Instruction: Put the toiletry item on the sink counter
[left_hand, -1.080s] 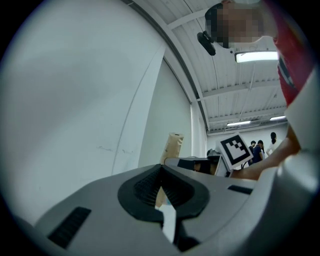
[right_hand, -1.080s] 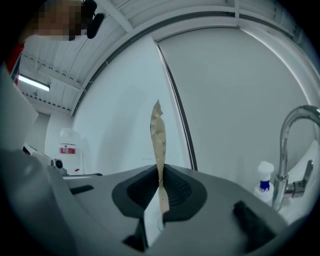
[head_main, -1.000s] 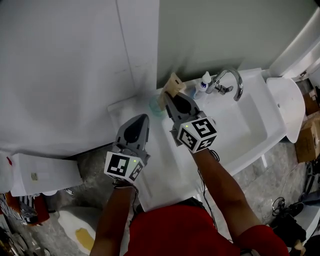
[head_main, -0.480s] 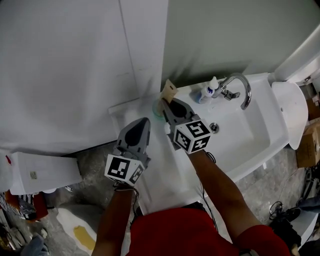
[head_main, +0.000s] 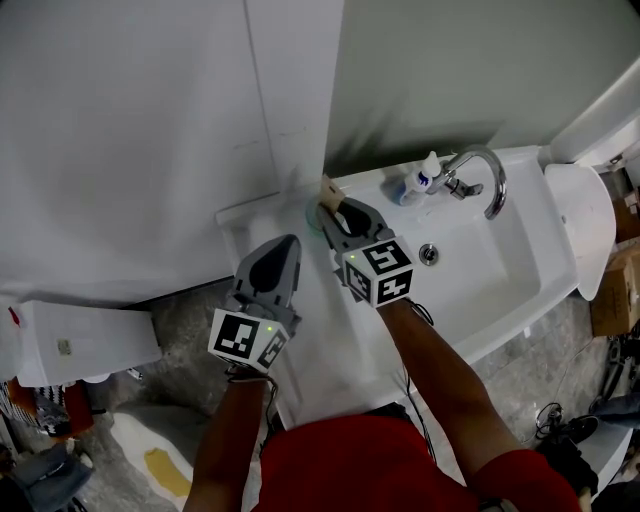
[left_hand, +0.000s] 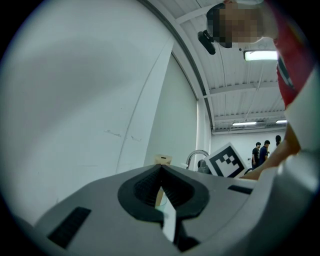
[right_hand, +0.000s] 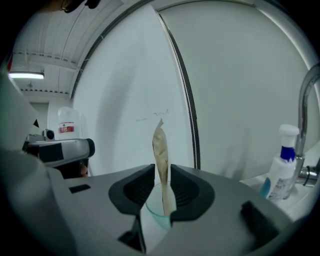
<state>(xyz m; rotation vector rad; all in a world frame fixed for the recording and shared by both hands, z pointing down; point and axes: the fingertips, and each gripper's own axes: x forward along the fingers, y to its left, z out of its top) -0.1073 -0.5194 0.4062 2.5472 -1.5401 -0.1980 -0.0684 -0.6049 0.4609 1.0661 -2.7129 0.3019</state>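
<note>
Left gripper (head_main: 284, 243): jaws closed tip to tip with nothing between them; it hovers over the counter's (head_main: 330, 330) near left part.
Right gripper (right_hand: 161, 175): just ahead of the left one, jaws opening, with the packet between them and a gap showing along the packet's left face.
Packet (right_hand: 161, 145) axis: long axis upright, lower end down in the cup, pointed top corner up.
Packet place: in the cup, on the back left corner of the counter, near the wall.
Packet look: tan, flat and thin, slightly wavy, seen edge-on in the right gripper view.
Cup (right_hand: 156, 209): clear teal, standing below the jaws.
Bottle (right_hand: 280, 162): white with blue, to the right, beside the tap (head_main: 482, 172).
</note>
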